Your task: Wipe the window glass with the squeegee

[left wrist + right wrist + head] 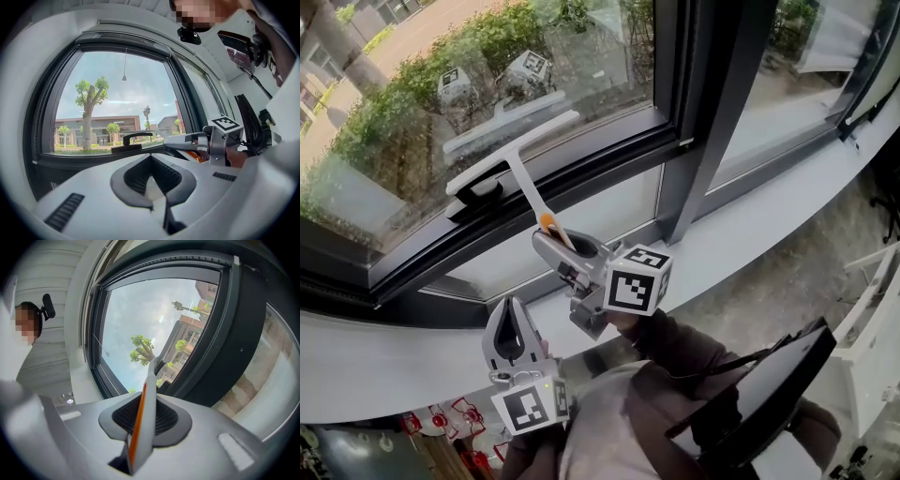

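The white T-shaped squeegee (514, 152) rests its blade against the lower part of the window glass (431, 103), slanting up to the right. Its handle, orange at the grip, runs down into my right gripper (565, 246), which is shut on it. In the right gripper view the handle (144, 404) stands edge-on between the jaws of that gripper (140, 427), with an orange stripe along it. My left gripper (508, 314) hangs lower and nearer, over the sill, shut with nothing in it. In the left gripper view its jaws (157, 187) meet, and the right gripper (192, 140) shows to the right.
A black window handle (483, 192) sits on the frame just below the blade's left end. The dark mullion (712, 112) stands to the right. The white sill (750, 230) runs below. A dark flat panel (773, 380) hangs at the person's waist.
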Available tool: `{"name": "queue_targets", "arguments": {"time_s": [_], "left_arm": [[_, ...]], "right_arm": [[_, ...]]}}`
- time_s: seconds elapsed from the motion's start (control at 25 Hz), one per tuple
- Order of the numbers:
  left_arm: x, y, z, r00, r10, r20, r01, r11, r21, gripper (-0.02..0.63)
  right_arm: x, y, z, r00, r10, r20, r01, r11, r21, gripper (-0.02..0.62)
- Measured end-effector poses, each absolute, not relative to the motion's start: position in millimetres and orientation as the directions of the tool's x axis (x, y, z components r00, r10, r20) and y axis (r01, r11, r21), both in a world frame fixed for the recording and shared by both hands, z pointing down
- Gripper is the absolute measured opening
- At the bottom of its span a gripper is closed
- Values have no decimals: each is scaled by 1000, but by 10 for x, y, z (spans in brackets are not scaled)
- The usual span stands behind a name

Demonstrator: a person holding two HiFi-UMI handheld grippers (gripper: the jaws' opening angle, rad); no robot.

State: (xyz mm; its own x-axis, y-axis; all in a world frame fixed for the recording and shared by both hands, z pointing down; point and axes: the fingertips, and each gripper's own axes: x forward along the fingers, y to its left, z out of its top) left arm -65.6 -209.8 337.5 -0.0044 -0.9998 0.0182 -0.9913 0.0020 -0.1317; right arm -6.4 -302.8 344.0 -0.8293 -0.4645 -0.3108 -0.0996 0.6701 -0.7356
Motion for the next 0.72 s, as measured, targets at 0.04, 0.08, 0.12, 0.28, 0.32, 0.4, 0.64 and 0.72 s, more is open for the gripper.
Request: {"name": "queue_targets", "arguments": {"time_s": [0.04,0.08,0.12,0.28,0.32,0.4,0.64,0.72], "left_arm": [[-657,-2101,3387,-12,-1000,16,-991,10,-130,0],[-648,-2099,3403,-15,-1000,10,-992,14,-129,0],[-624,-2094,3423,-17,-1000,5,-992,17,-126,0],[-526,-2072,3544,-17,-999,28,-992,14,-122,0],[-532,-2073,3557,-17,-999,29,-992,13,-123,0],[-568,-2068,3559,-18,-999,29,-993,14,-121,0],[-643,-1934,3477,-11,-999,50,-998,7,-69,0],[-622,-2008,3454,25,-1000,14,-998,-25,-51,0]], "right_arm": [[-77,-3025,3442,-834,-457,-309,-97,673,-733,57],[-84,-3020,3440,-839,-449,-306,-96,678,-729,57],[-80,-3014,3433,-845,-440,-305,-97,686,-721,55],[-13,-2990,3347,-854,-418,-311,-110,729,-676,55],[-4,-2988,3312,-852,-415,-318,-109,736,-669,55],[7,-2977,3230,-851,-409,-328,-108,749,-654,55],[195,-2908,2809,-821,-445,-358,-146,769,-622,55],[344,-3007,2554,-801,-460,-384,-180,796,-578,55]]}}
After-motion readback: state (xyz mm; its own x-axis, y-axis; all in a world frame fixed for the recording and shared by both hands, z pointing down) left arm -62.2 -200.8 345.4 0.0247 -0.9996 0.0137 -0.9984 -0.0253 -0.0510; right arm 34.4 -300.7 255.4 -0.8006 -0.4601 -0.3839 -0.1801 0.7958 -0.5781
